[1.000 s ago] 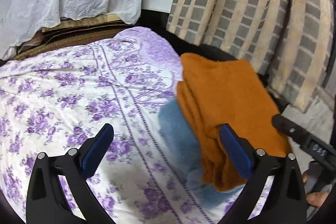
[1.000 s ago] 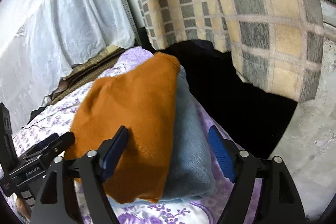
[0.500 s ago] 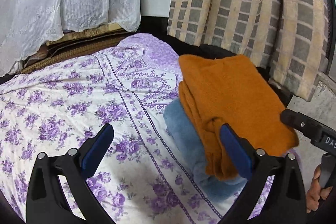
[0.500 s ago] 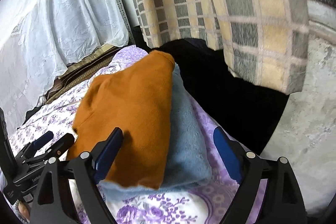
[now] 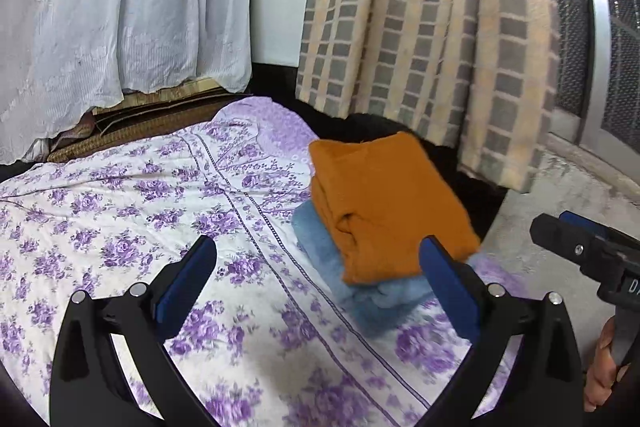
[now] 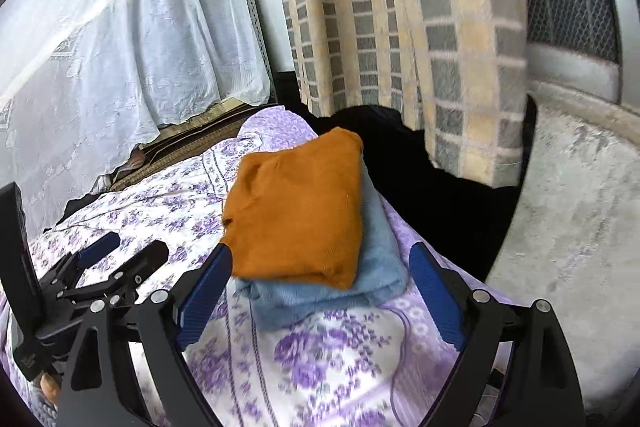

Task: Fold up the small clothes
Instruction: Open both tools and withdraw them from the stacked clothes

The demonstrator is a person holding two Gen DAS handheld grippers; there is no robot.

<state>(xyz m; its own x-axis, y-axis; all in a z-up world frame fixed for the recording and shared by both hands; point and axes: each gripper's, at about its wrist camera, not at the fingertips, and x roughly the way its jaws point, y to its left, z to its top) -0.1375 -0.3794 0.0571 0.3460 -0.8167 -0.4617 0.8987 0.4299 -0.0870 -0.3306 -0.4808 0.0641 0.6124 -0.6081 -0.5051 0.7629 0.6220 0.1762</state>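
A floral bedsheet is covering the bed, with a checked curtain hanging behind it. Sitting at the sheet's far corner, a folded orange garment is lying squarely on top of a folded blue garment. Both look finished and stacked; I'm seeing no unfolded clothes waiting. The right gripper is hanging just short of the pile, its jaws opening with nothing pressed between them. The left gripper is hovering spread wide and empty beside the stack.
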